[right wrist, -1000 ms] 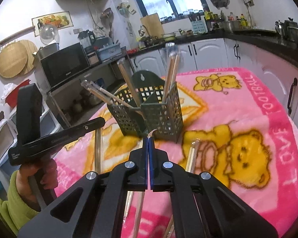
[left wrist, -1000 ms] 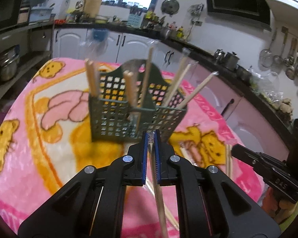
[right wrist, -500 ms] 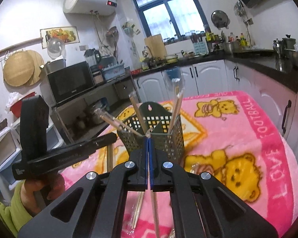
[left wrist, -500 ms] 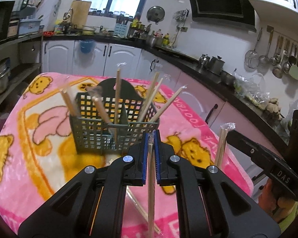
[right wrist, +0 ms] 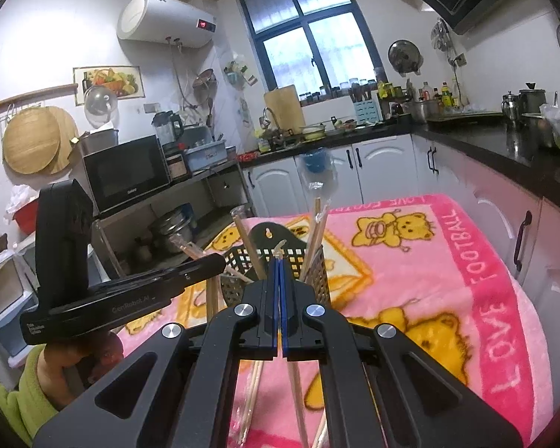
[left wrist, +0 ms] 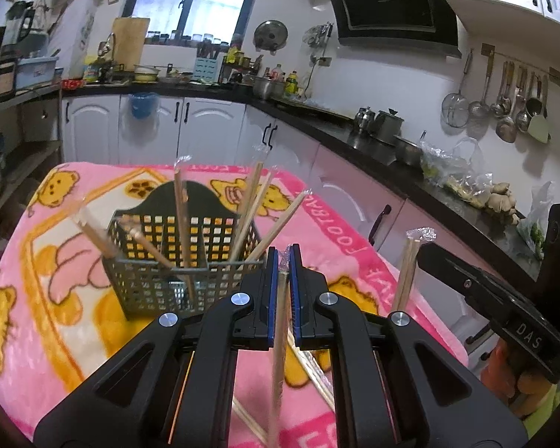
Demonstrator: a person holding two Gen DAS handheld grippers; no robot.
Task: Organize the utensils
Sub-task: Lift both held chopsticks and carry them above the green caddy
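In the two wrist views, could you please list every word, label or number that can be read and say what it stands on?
"LOVE FOOTBALL": border of the pink blanket.
"DAS": side of the right hand-held gripper, in the left wrist view.
"CenRobot.AI": side of the left hand-held gripper, in the right wrist view; the small print below it is unreadable.
Microwave brand: too small.
Water heater red digits: too blurred.

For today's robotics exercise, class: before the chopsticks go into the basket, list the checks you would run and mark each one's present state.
1. Left gripper shut on wrapped chopsticks: ok.
2. Right gripper shut on its wrapped chopsticks: ok.
3. Green utensil basket upright on pink blanket: ok.
4. Free room among the chopsticks standing in the basket: cannot tell.
5. Loose chopsticks remaining on the blanket: not ok.
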